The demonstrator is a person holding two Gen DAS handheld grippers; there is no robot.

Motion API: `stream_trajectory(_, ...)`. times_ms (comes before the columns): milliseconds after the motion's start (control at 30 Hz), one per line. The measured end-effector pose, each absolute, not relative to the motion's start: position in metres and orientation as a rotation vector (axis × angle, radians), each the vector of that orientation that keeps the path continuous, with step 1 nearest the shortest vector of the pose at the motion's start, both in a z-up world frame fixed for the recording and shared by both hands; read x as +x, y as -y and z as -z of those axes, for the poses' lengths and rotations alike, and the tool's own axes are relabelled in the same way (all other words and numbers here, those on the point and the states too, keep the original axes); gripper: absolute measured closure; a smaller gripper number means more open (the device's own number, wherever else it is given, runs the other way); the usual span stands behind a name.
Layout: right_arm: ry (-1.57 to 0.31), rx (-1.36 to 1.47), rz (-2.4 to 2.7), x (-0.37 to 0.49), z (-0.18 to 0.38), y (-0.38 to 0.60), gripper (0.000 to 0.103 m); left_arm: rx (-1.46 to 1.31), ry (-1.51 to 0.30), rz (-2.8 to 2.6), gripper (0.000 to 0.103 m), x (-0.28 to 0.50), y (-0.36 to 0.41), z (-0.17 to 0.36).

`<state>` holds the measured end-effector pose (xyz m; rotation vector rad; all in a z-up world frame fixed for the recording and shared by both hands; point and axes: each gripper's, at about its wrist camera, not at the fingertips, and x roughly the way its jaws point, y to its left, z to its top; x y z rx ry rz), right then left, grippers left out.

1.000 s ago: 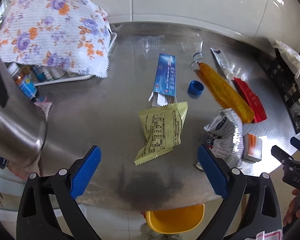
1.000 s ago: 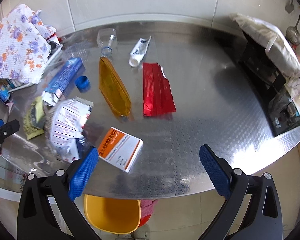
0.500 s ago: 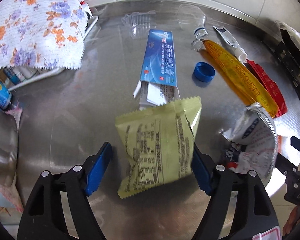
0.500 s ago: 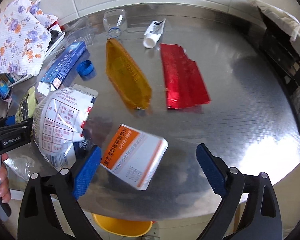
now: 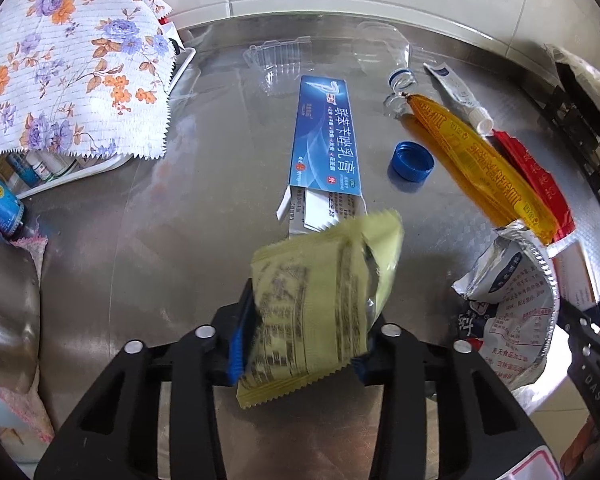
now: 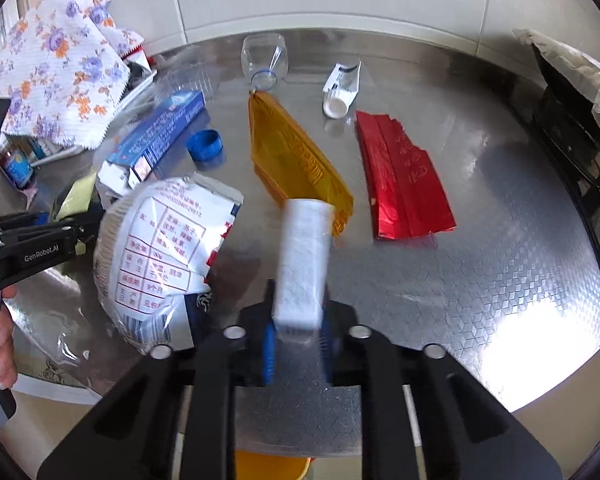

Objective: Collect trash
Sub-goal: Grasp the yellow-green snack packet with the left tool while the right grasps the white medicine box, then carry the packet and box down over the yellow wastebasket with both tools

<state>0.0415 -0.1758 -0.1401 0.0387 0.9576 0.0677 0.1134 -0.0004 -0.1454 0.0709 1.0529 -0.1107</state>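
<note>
Only the right wrist view shows the white box.

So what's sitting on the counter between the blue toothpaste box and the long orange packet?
A blue bottle cap lies alone between the blue toothpaste box and the orange packet, with bare steel around it. Both wrist views show it.

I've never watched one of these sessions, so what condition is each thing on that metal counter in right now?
Left gripper: closing on the yellow wrapper.
Right gripper: closing on the small white box.
Blue carton: end flap open, lying flat.
Clear bottle: uncapped, on its side.
Blue cap: off, lying loose.
White tube: capped, lying flat.
</note>
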Motion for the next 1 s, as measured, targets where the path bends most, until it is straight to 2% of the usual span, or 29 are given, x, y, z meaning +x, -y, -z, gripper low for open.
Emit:
stream_trajectory(300,-0.925,0.075,-0.064,0.036,0.128,0.187,0.087,0.04,-1.044,0.114,0.075,0.107,-0.007,0.141)
stream_trajectory(633,-0.909,0.114,-0.104,0.022,0.117,0.205,0.087,0.018,-1.014,0.103,0.076,0.082,-0.012,0.119)
stream_trajectory(1000,-0.88,0.056,-0.237,-0.028,0.1,0.205,0.087,0.062,-0.995,0.067,0.076,0.008,-0.011,0.092)
